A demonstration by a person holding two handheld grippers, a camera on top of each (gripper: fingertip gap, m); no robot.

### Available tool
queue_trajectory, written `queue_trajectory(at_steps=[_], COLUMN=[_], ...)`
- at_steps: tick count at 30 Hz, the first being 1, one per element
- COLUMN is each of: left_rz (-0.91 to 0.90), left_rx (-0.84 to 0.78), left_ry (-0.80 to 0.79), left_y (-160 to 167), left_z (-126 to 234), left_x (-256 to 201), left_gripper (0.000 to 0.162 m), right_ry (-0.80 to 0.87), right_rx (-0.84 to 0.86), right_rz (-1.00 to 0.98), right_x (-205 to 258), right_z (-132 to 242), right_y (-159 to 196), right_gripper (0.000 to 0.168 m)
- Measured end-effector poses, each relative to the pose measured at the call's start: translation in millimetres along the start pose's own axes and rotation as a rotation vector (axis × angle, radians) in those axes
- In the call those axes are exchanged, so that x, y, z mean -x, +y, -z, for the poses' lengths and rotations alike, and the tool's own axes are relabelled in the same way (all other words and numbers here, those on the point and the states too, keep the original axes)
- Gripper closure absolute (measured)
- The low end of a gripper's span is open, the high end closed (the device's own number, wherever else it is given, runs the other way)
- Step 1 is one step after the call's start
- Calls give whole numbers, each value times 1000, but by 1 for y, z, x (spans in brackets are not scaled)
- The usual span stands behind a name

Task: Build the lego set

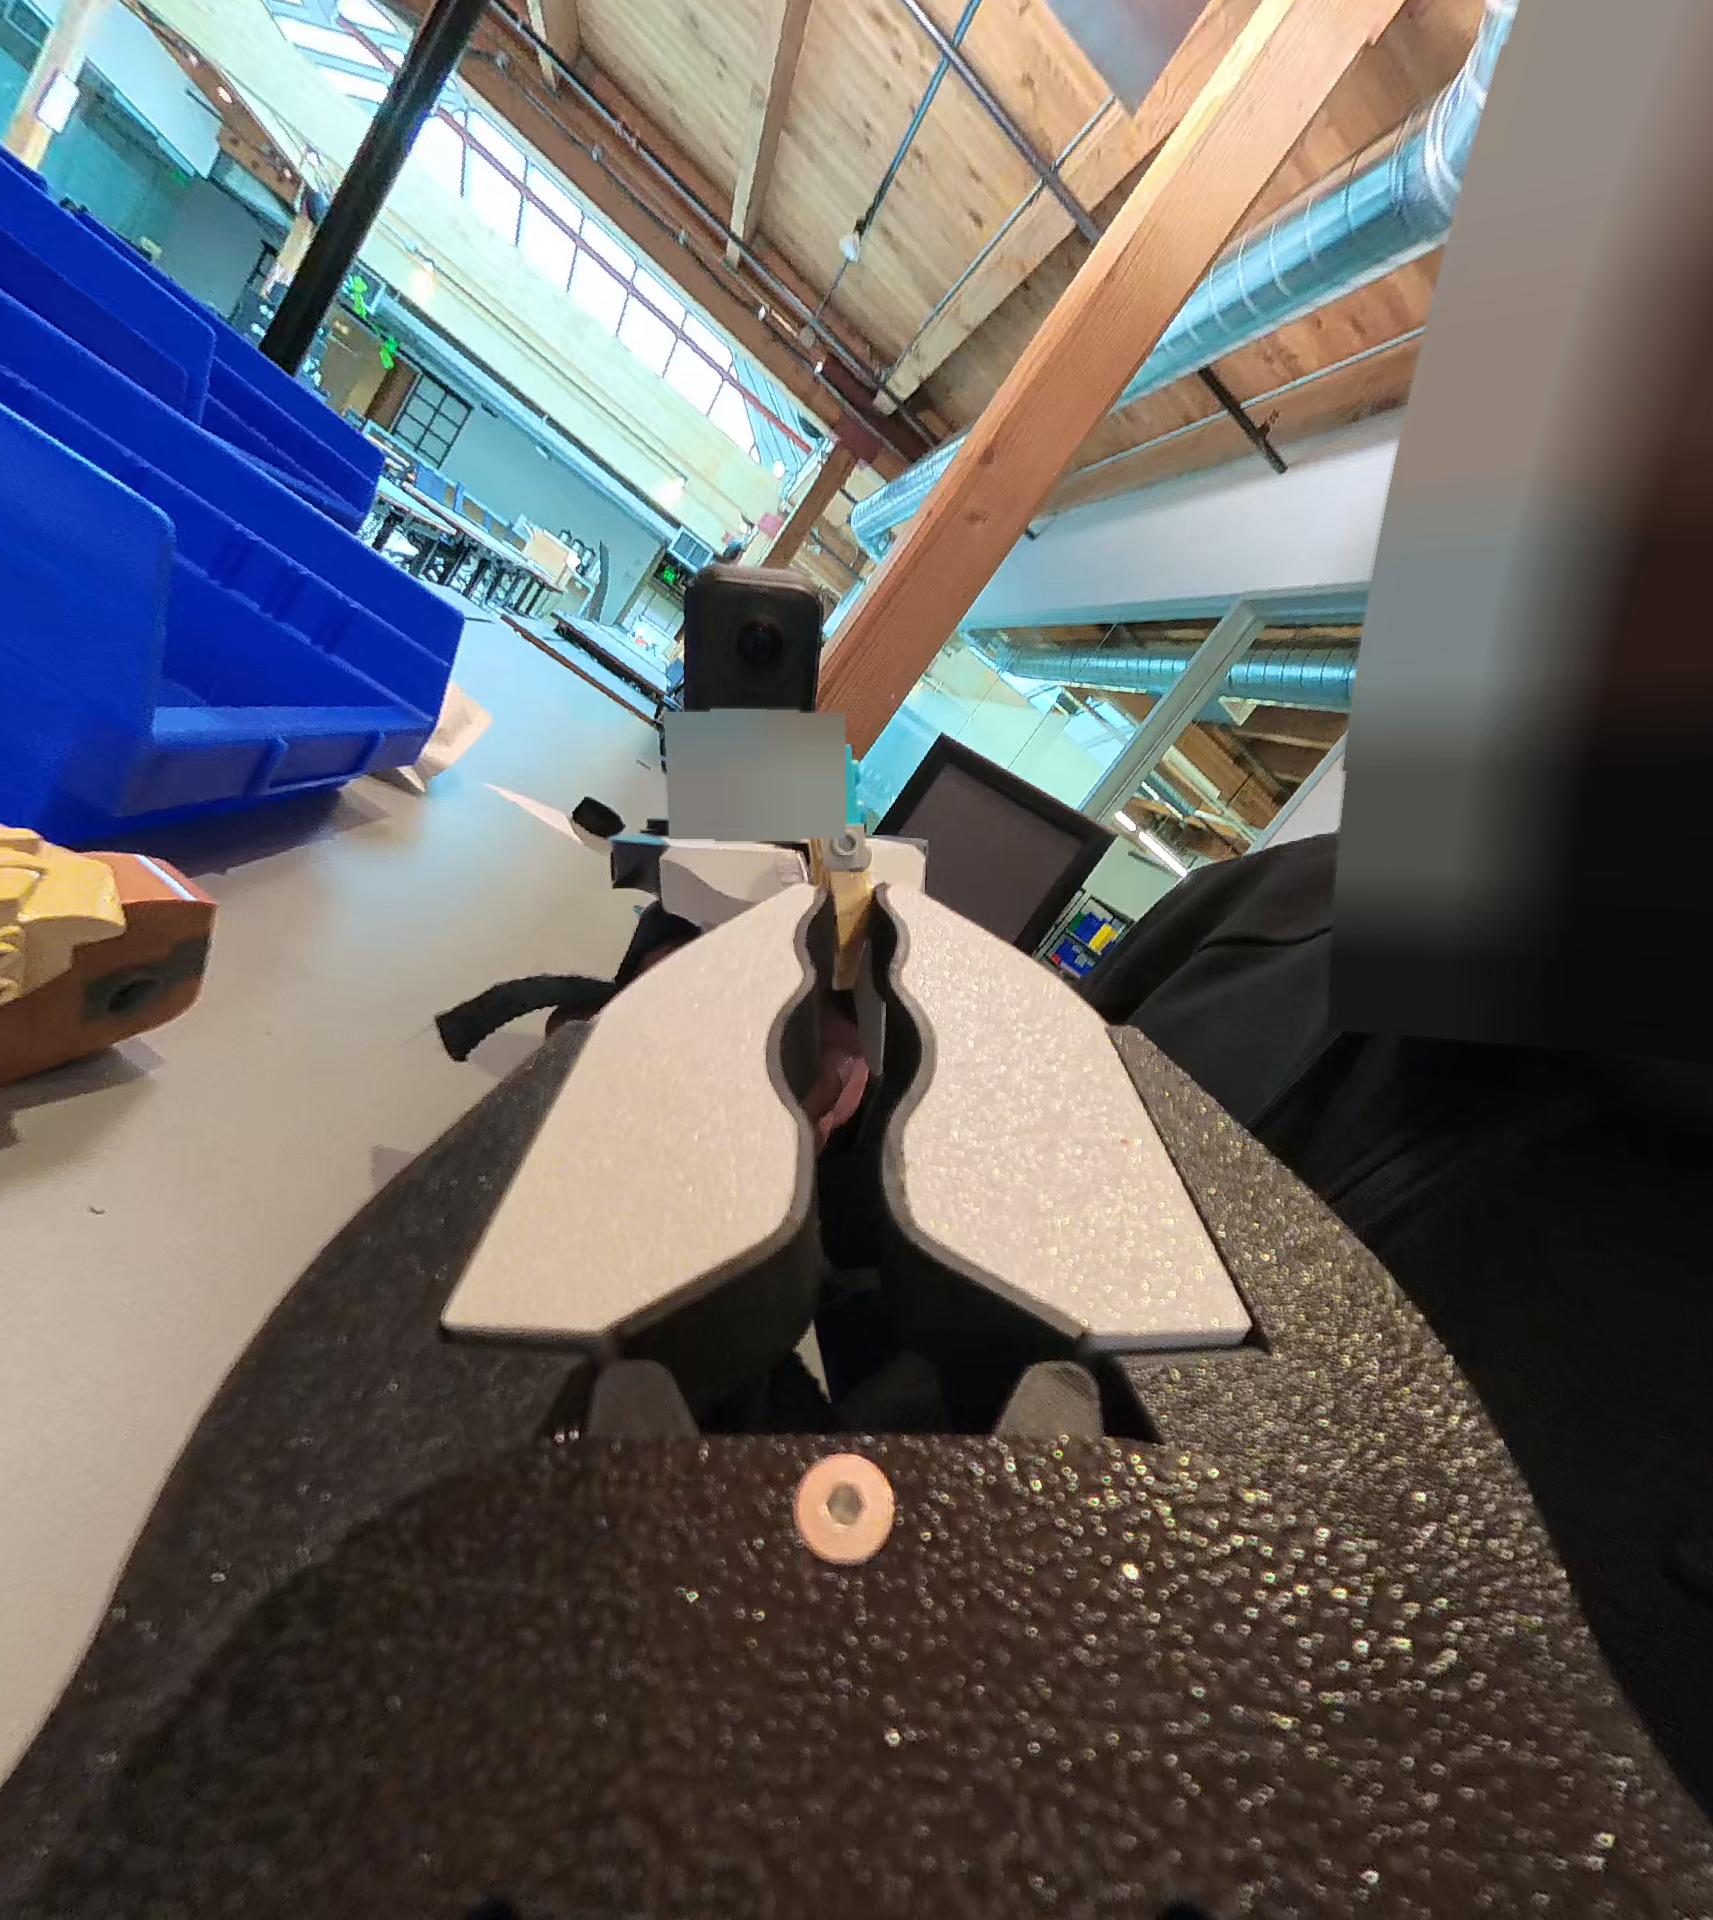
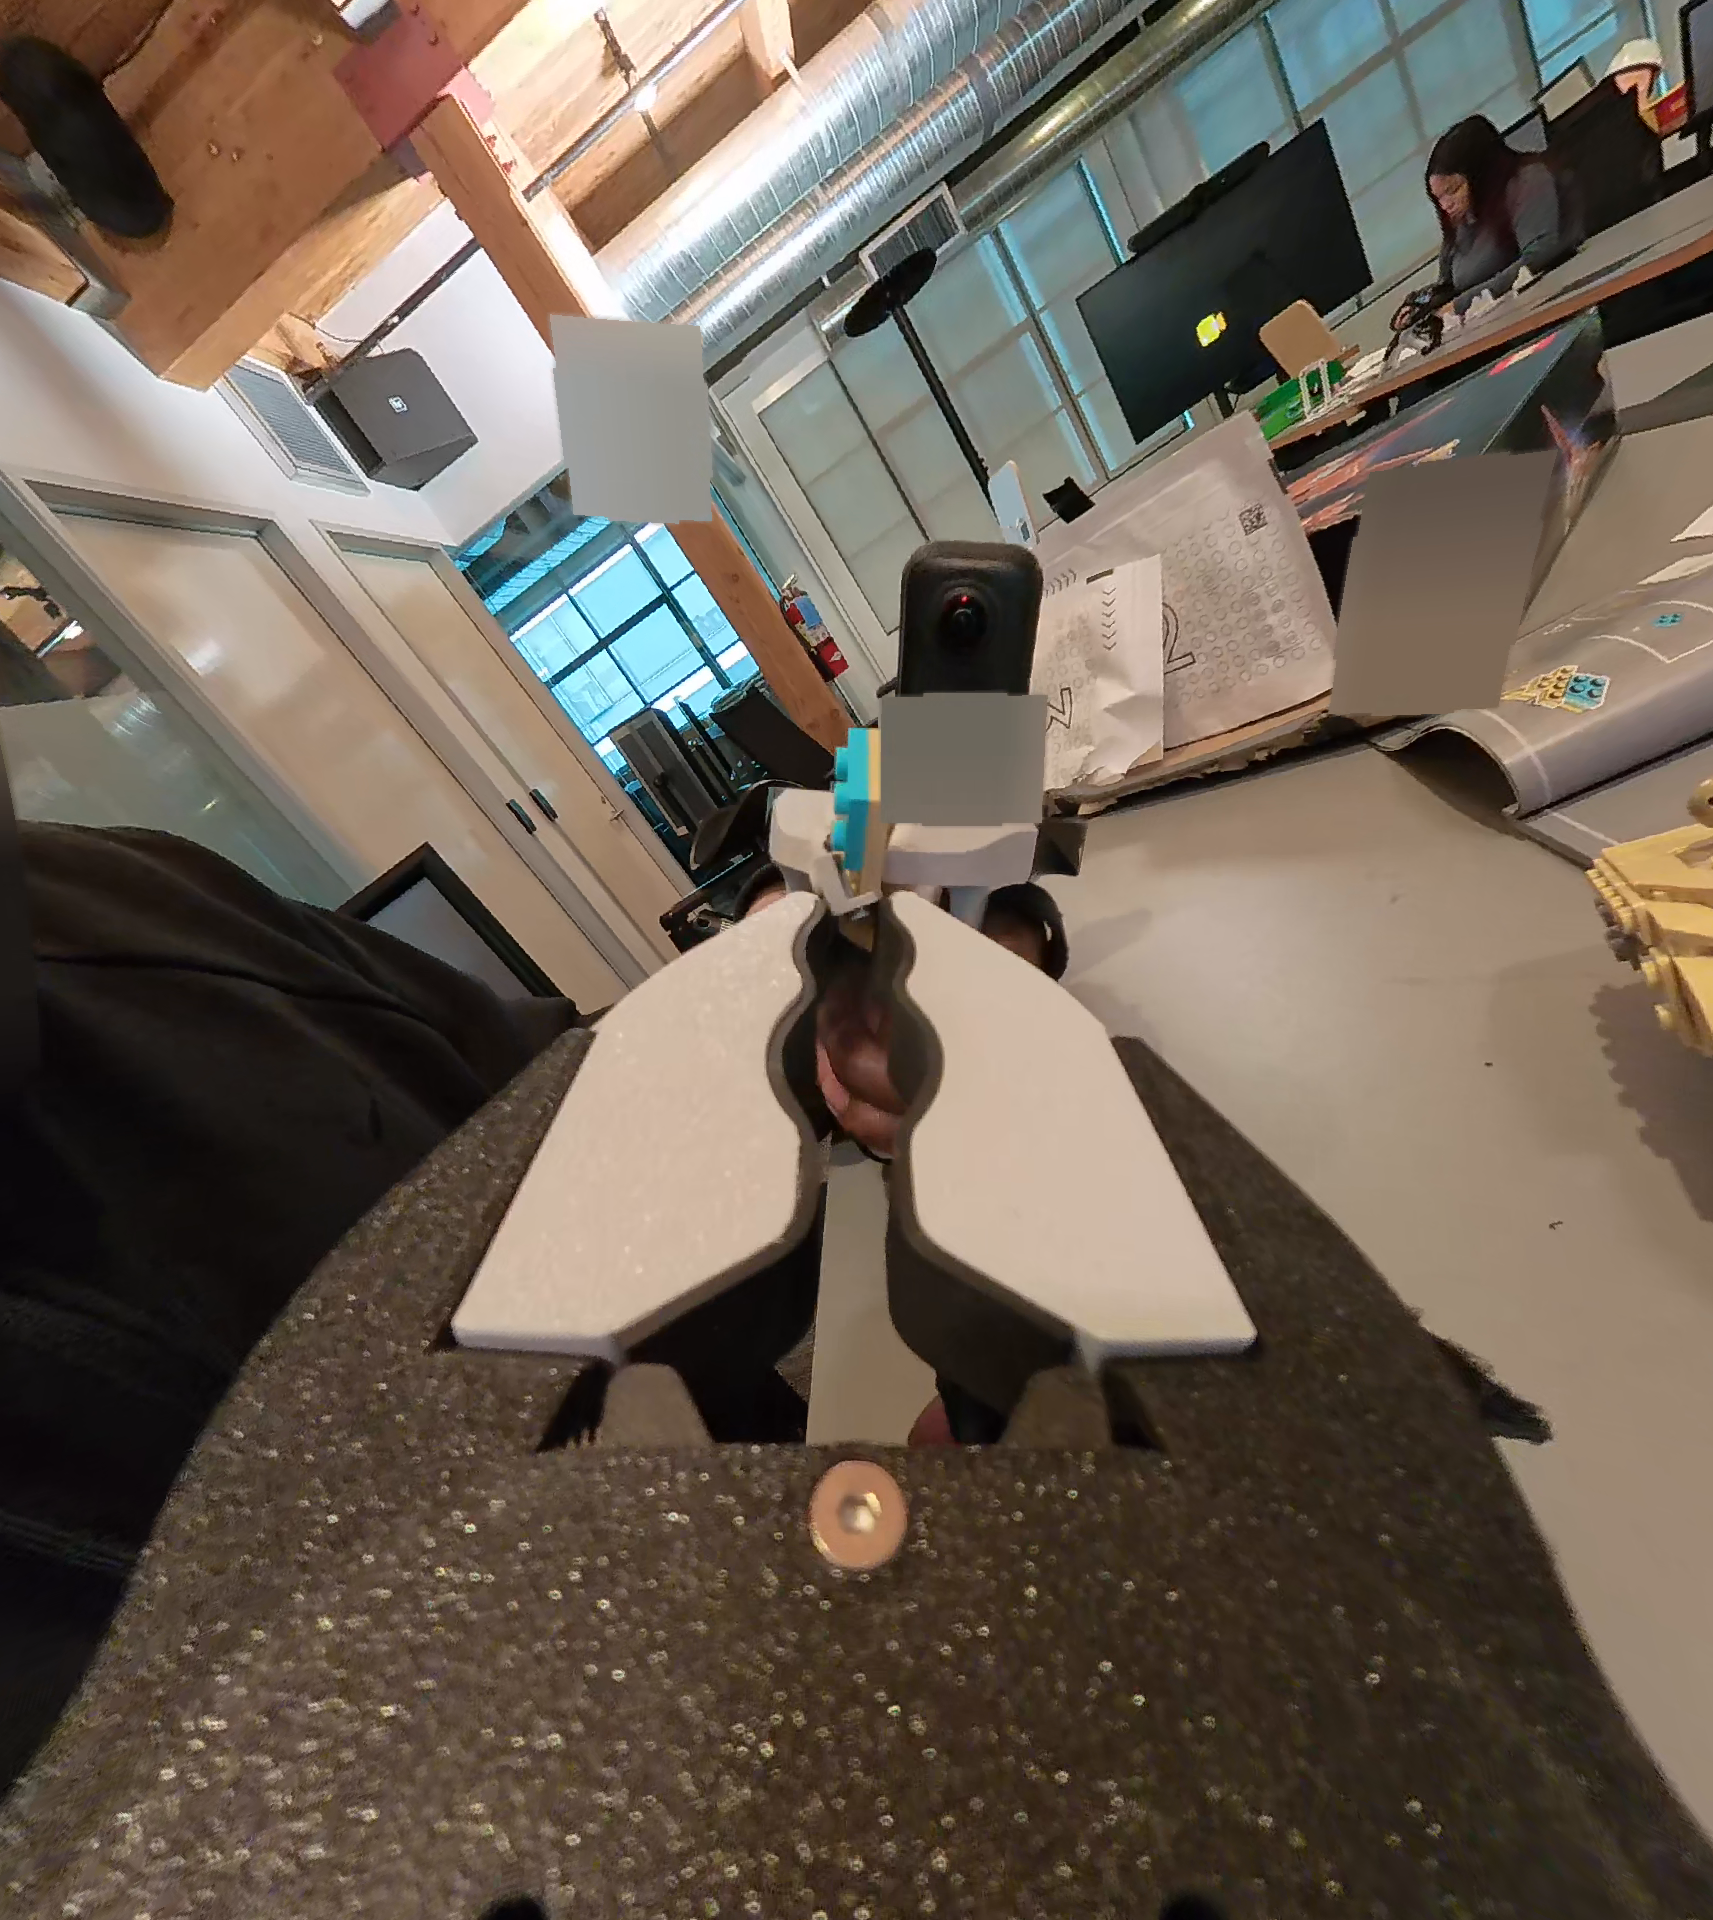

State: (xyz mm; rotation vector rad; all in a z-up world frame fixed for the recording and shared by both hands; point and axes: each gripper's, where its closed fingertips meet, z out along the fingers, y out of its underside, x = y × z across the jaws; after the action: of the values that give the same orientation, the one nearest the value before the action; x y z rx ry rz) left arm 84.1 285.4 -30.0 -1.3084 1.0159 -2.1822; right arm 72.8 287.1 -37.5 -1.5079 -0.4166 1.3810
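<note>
**Small sub-assembly held between both grippers, main model waits on the table**

We hold the two grippers tip to tip above the grey table (image 2: 1247, 1039). Our left gripper (image 1: 847, 914) is clamped on a tan piece (image 1: 850, 940) topped by a small grey part. Our right gripper (image 2: 857, 914) pinches the same little cluster, whose turquoise brick (image 2: 854, 784) stands above its tips (exact contact is hard to read). The tan lego model (image 2: 1704, 935) sits far right, partly built; blue bins (image 1: 104, 499) stand at left. We judge much remains: joining this cluster, then mounting it.
</note>
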Motion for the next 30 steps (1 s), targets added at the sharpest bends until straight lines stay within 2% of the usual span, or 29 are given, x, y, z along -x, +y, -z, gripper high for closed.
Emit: queue_trajectory(at_steps=[8,14,22,30], left_rz=[-69,-182,-354,-371], left_rx=[57,170,339,263], left_ry=[-34,-118,-214,-164], left_y=[2,4,13,4], left_z=[1,-6,-6,-8], left_x=[1,2,1,-17], left_gripper=[142,133,143,152], right_ry=[-1,73,149,135], right_rx=[-4,108,211,183], right_rz=[10,108,251,295], right_x=[-1,-4,-3,7], right_z=[3,-2,-6,-8], right_y=[0,13,19,12], right_gripper=[161,161,161,160])
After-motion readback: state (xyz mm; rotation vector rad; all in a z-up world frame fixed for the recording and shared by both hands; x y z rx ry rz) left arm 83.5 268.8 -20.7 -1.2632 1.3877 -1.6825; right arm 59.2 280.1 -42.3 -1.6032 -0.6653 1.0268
